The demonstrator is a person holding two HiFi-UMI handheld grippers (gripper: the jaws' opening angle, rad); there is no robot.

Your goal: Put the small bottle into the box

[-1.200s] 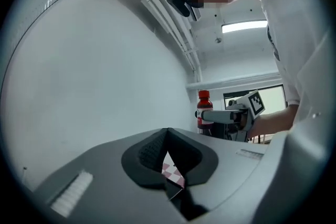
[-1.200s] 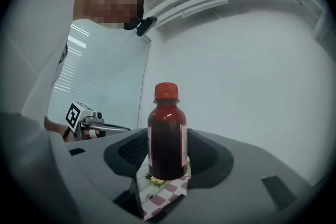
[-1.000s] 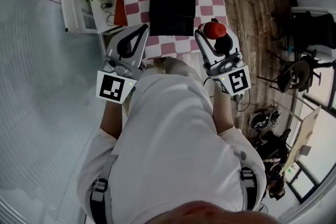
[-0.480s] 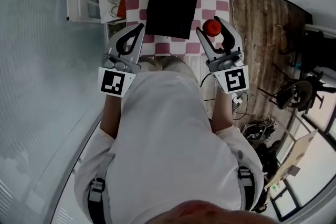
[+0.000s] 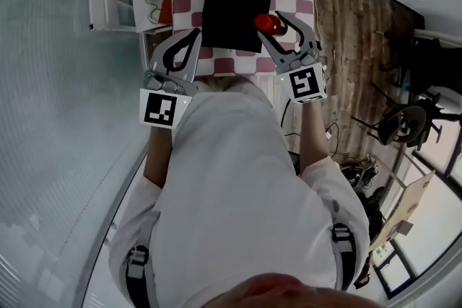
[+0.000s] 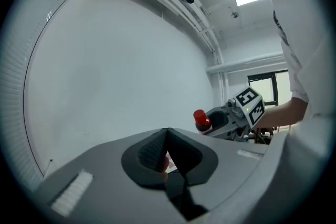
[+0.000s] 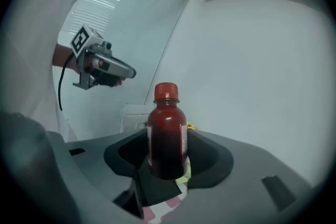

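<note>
Halfway, I reckon: right gripper (image 5: pixel 273 24) pinches the small dark-red bottle (image 7: pixel 167 134) at 3 o'clock of the flat black box (image 5: pixel 231 14), drop pending; left gripper (image 6: pixel 167 136) pressed together.

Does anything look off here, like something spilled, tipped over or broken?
Nothing stands out. The small bottle sits capped and straight between the jaws of the right gripper, at the right edge of the black box, with no leak showing. The left gripper is shut with nothing in it.
</note>
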